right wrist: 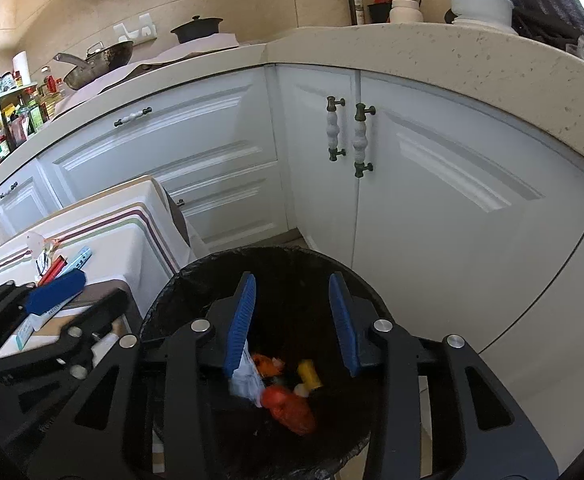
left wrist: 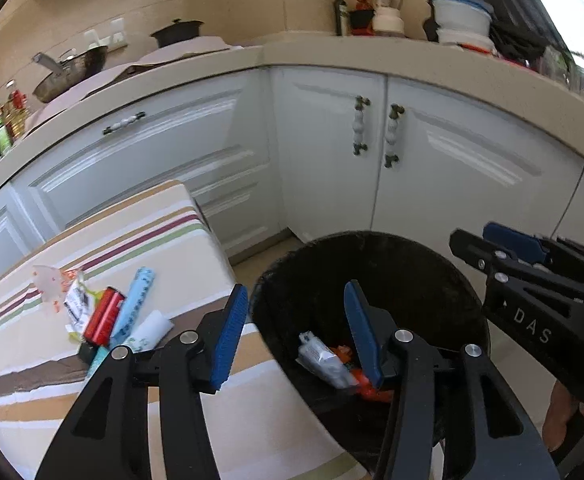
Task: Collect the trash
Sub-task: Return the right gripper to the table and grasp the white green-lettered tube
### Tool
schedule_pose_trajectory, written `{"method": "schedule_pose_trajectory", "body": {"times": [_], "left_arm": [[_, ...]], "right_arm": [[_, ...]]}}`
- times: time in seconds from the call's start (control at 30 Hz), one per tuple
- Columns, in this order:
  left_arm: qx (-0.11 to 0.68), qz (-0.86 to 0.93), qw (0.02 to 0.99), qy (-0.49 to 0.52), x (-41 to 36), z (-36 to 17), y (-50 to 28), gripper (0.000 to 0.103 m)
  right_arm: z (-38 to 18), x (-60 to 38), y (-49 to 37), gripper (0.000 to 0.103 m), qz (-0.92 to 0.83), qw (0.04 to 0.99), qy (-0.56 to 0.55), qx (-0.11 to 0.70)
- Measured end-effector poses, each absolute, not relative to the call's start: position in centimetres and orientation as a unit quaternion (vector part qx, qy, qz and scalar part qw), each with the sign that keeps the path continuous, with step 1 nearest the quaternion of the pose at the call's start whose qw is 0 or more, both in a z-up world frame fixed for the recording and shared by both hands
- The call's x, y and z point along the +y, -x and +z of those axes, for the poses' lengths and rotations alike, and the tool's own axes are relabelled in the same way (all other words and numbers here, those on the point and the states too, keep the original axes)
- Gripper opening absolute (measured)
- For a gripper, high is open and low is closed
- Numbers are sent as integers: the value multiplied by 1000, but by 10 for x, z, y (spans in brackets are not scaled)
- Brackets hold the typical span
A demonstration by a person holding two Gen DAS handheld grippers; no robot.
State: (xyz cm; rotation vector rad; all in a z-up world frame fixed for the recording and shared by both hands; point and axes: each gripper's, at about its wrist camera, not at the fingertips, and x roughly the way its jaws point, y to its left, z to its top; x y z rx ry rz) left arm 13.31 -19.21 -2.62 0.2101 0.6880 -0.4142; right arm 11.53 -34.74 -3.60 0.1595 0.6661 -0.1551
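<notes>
Several wrappers [right wrist: 280,384] lay at the bottom of the black bin [right wrist: 180,280], directly below the right gripper [right wrist: 292,320], spread and empty. More trash [left wrist: 108,316] sat on the striped table [left wrist: 252,420], left of the left gripper [left wrist: 296,336], also spread.

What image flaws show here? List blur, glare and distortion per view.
Left wrist view: fisheye bends the countertop; window glare top right; the right tongs look smeared. Right wrist view: same bending; trash in the bin is blurred; cabinet doors are sharp.
</notes>
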Motion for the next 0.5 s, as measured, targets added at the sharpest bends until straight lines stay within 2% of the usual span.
{"method": "schedule_pose_trajectory", "body": {"times": [0.5], "left_arm": [[293, -95, 950, -43, -87, 7, -110, 62]], "right_arm": [[-15, -268, -120, 38, -9, 947, -53, 318]]}}
